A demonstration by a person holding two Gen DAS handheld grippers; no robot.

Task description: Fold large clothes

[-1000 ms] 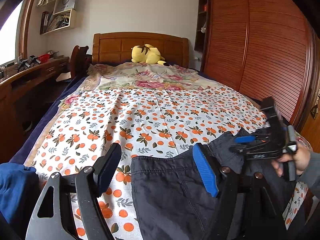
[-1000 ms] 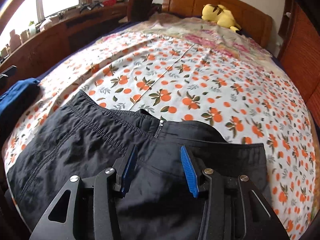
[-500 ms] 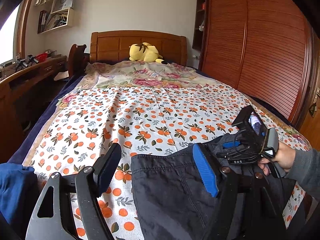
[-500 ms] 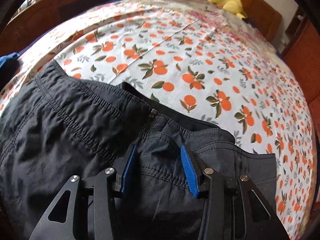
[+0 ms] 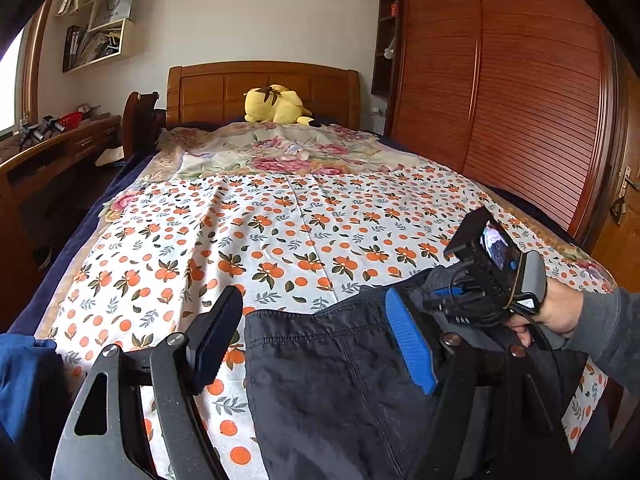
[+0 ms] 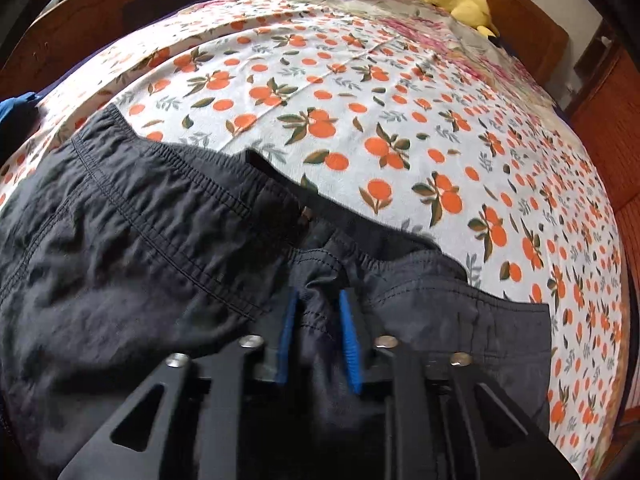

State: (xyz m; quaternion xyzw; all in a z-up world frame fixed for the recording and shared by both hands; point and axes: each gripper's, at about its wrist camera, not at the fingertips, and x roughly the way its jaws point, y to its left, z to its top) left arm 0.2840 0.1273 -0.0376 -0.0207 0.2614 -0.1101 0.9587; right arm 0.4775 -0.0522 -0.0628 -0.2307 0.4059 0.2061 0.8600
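Bedroom with a wide bed (image 5: 280, 216) under an orange-print sheet, wooden headboard at twelve o'clock, slatted wardrobe (image 5: 520, 100) at two o'clock. Dark trousers (image 6: 140, 248) lie spread across the foot of the bed, waistband toward the headboard, filling the lower half of both views.

And here's the change: the right gripper (image 6: 318, 336), which half a second back hung wide above the fly, has dropped and narrowed onto a ridge of waistband cloth just right of the zip; blue pads nearly together, fabric bunched between them. That looks like the grab that starts the first fold. The left gripper (image 5: 316, 336) has not moved: fingers spread wide over the trousers' left edge, holding nothing.

Containers? Only a wall shelf (image 5: 100, 40) at ten o'clock, packed with books and a paper bag. Yellow plush toy (image 5: 276, 106) at twelve o'clock.
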